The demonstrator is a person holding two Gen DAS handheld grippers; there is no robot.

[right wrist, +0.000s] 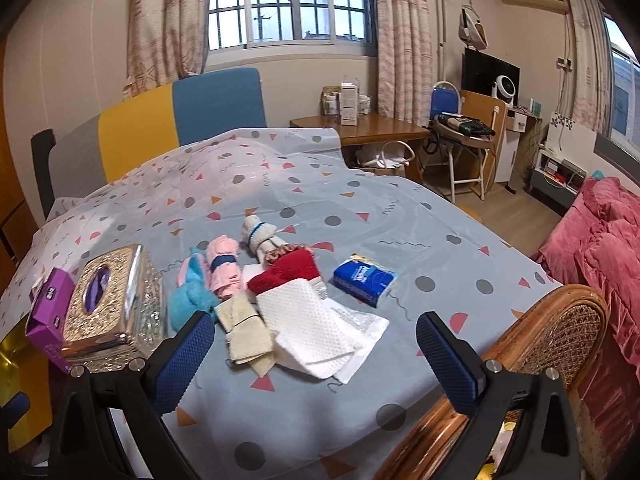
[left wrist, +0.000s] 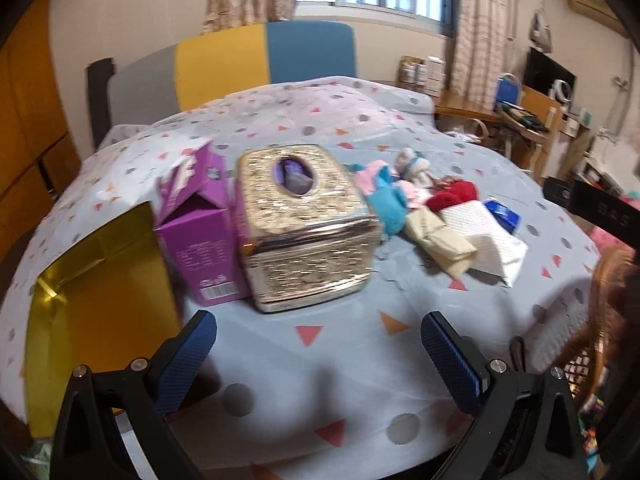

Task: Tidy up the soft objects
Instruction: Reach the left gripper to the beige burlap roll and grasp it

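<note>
At the far left of the left wrist view, a gold-lined box (left wrist: 100,312) is running off the lower edge, so its full shape is not showing, and the whole view is blurring slightly. Beside it a purple carton (left wrist: 200,232) is standing with its top flaps open, touching the shiny gold tissue box (left wrist: 308,232), whose oval opening is showing something purple that is hard to make out. All of this is sitting on a bed (right wrist: 360,216) covered by a grey sheet with triangles and dots. To the right of the tissue box, the soft things are lying bunched together: a turquoise fuzzy cloth (right wrist: 192,300) overlapping a pink rolled cloth (right wrist: 226,272), a white roll with a blue band (right wrist: 256,232) behind them, a red towel (right wrist: 288,272) partly lying over it, a beige folded cloth (right wrist: 244,332) in front, and a white waffle-textured cloth (right wrist: 316,332) whose near corner is lying on thinner white sheets. Just beside that pile, apart from it, a blue tissue pack (right wrist: 362,278) is lying flat. The left gripper (left wrist: 318,360) is hovering above the sheet with its blue fingers spread wide, holding nothing. The right gripper (right wrist: 314,360) is likewise spreading its fingers over the near edge, empty. A wicker chair (right wrist: 560,340) is cutting into the lower right corner.
</note>
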